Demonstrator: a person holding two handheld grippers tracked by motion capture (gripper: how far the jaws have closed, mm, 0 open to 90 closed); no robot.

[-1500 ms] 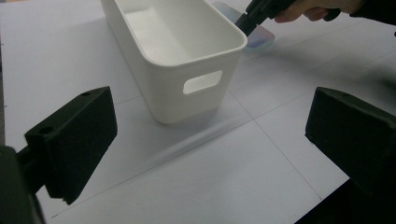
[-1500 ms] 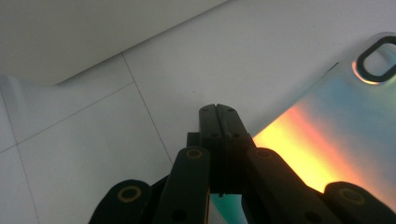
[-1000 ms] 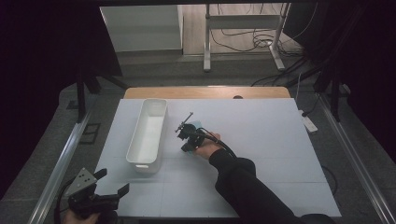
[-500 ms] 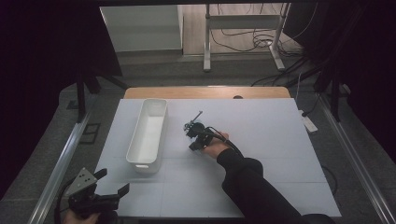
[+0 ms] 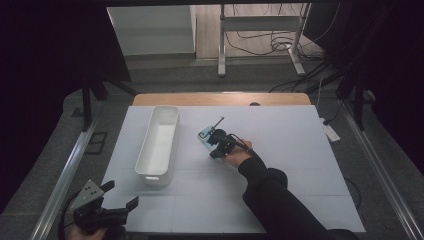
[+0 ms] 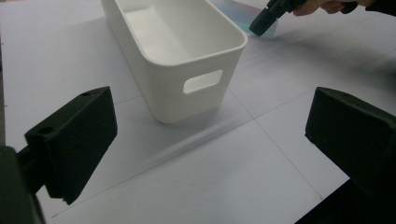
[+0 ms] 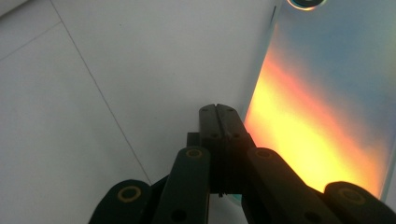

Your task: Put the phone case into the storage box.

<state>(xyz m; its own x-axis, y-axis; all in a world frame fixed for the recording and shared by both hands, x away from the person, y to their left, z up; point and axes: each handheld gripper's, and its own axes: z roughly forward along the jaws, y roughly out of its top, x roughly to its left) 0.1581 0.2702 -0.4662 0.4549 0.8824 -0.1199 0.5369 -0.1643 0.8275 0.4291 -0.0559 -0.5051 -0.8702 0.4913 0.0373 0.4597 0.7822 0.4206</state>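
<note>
Left gripper sits at the near left corner of the table, jaws wide apart with nothing between them; the left gripper view looks past both black jaws at bare white tabletop. Just beyond it stands the white bin, long side running away from the person, one cut-out handle on its near end wall, inside empty as far as visible.

Farther in, right of the bin and apart from it, the right gripper is held low over the table by the right hand. Its jaws are pressed fully together (seam between them plainly visible in the right gripper view). Whether an edge of anything is pinched there cannot be told.

The iridescent sheet lies flat on the table directly beside the closed tips, glowing yellow-orange near the jaws and blue-grey farther off. In the high view it appears as a small pale-blue patch at the gripper's far-left side.
</note>
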